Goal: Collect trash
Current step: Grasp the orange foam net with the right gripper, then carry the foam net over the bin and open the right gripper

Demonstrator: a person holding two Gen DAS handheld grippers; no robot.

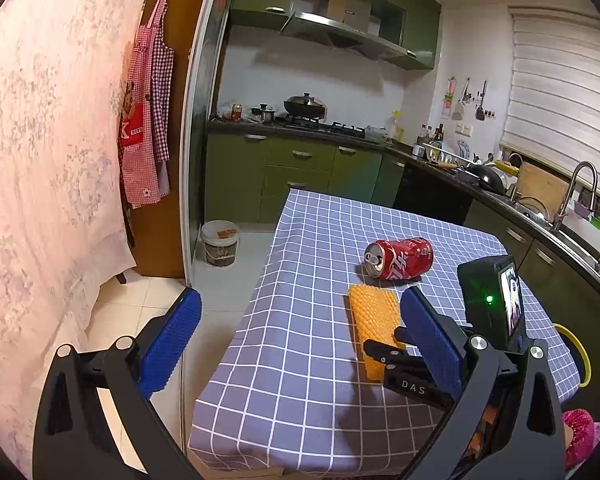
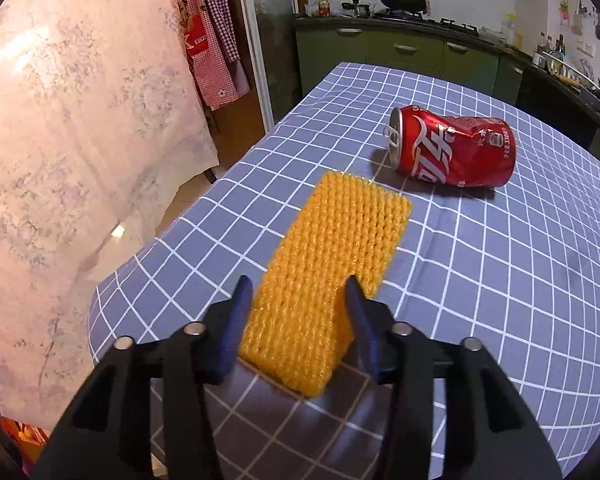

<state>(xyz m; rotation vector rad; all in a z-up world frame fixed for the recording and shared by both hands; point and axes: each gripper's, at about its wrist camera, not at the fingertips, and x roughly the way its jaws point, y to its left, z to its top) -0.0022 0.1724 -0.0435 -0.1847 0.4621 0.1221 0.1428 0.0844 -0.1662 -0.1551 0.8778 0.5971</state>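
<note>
Nearest to us, our right gripper (image 2: 298, 308) had its blue pads pinching the near end of an orange foam net sleeve (image 2: 332, 256), one pad pressed against each long side; the sleeve lay flat on the table (image 2: 500, 280), which was covered in a blue-grey cloth with a white grid, and its far end pointed toward the kitchen. Our left gripper (image 1: 300, 332) stood spread wide with nothing between its blue pads, its left pad hanging past the table's left edge over the tiled floor; in that view the black body of the right gripper showed white letters reading "DAS". Just beyond the sleeve, near it but apart, a dented red cola can (image 2: 456, 148) lay on its side with its opened top facing left; it carried white script in Chinese characters that we could not make out, and small print too fine to read. Further off to the left, a red checked apron (image 1: 144, 120) hung by the door frame, and a white bucket (image 1: 220, 242) sat on the floor. At the back stood green cabinets and a covered wok (image 1: 305, 105) on the stove
</note>
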